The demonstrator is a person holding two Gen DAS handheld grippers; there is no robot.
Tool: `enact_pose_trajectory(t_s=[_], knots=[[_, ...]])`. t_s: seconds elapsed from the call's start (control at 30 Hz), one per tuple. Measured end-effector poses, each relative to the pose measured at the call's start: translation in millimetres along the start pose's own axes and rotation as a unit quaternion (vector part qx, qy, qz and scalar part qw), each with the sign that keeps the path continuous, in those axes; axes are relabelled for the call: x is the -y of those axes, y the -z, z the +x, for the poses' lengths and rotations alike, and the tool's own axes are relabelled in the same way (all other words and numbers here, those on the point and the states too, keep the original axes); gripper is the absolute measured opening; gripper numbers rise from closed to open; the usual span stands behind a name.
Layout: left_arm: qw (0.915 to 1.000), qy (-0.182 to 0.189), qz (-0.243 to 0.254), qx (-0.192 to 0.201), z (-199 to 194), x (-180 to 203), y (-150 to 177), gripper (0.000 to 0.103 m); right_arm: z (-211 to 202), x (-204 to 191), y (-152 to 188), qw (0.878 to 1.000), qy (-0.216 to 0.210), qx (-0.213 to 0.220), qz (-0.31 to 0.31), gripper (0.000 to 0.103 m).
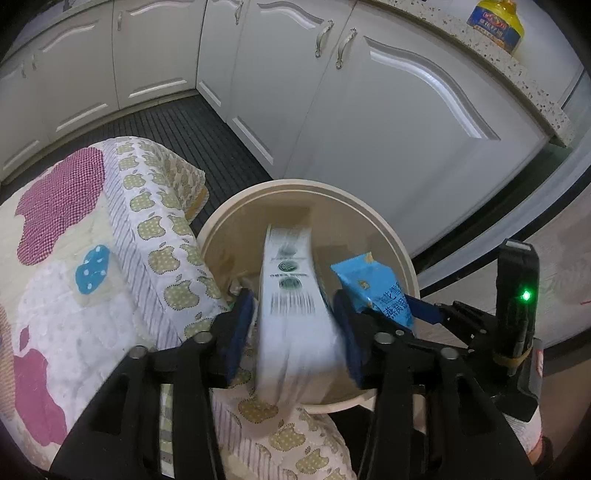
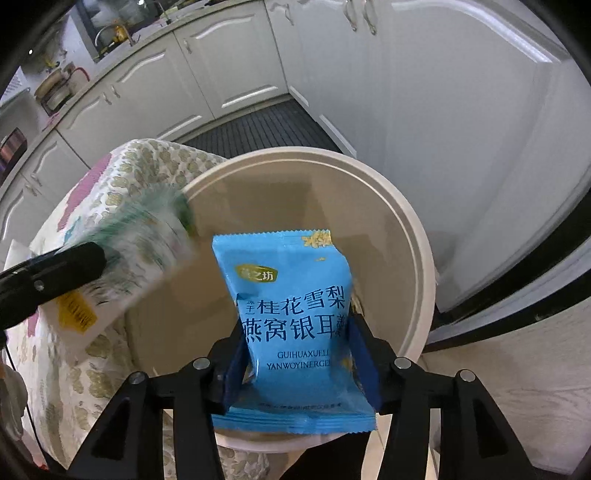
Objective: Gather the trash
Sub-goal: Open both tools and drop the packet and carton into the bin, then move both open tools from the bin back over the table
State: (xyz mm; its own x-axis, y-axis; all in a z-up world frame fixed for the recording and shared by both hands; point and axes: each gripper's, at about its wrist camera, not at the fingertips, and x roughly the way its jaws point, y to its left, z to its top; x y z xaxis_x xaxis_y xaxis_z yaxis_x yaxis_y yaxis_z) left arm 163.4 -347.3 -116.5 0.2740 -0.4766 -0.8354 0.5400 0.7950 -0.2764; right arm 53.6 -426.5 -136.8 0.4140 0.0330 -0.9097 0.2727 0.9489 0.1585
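A round beige trash bin (image 1: 388, 236) stands on the floor beside a quilted cushion; it also shows in the right wrist view (image 2: 406, 229). Between the fingers of my left gripper (image 1: 295, 328) hangs a white packet with green print (image 1: 291, 295), blurred by motion, over the bin's mouth; the blue pads stand a little off its sides. The packet also shows in the right wrist view (image 2: 140, 254). My right gripper (image 2: 295, 354) is shut on a blue snack packet (image 2: 291, 314) above the bin; this packet also shows in the left wrist view (image 1: 373, 284).
A quilted cushion with apple print (image 1: 92, 258) lies left of the bin. White kitchen cabinets (image 1: 388, 110) stand behind, with a dark ribbed mat (image 1: 192, 136) on the floor. A yellow oil bottle (image 1: 496, 22) stands on the speckled counter.
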Motion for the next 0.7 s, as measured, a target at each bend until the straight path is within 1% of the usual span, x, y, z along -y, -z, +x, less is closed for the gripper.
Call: enact_pose_trajectory(t_s=[0.03, 0.07, 0.2, 0.33, 0.5, 0.7], knots=[[1.0, 0.003, -0.001, 0.003, -1, -1, 0, 0.056, -1, 0, 0, 1.0, 0.0, 0.0, 0.0, 0.051], [1.0, 0.006, -0.002, 0.006, -3, -2, 0, 0.059, -2, 1, 1, 1.0, -0.001, 0.001, 0.001, 0.051], [1.0, 0.004, -0.003, 0.009, -9, -7, 0, 0.059, -7, 5, 2, 1.0, -0.001, 0.004, 0.007, 0.055], [0.9999, 0.001, -0.003, 0.016, -17, -10, 2, 0.059, -11, 6, 4, 1.0, -0.002, 0.006, 0.007, 0.056], [0.9996, -0.009, 0.0, 0.026, -28, -17, 7, 0.059, -15, 3, 5, 1.0, -0.015, 0.015, 0.007, 0.063], [0.9993, -0.014, -0.01, 0.032, -42, -33, 18, 0.059, -25, -6, 2, 0.999, -0.019, 0.026, 0.007, 0.065]])
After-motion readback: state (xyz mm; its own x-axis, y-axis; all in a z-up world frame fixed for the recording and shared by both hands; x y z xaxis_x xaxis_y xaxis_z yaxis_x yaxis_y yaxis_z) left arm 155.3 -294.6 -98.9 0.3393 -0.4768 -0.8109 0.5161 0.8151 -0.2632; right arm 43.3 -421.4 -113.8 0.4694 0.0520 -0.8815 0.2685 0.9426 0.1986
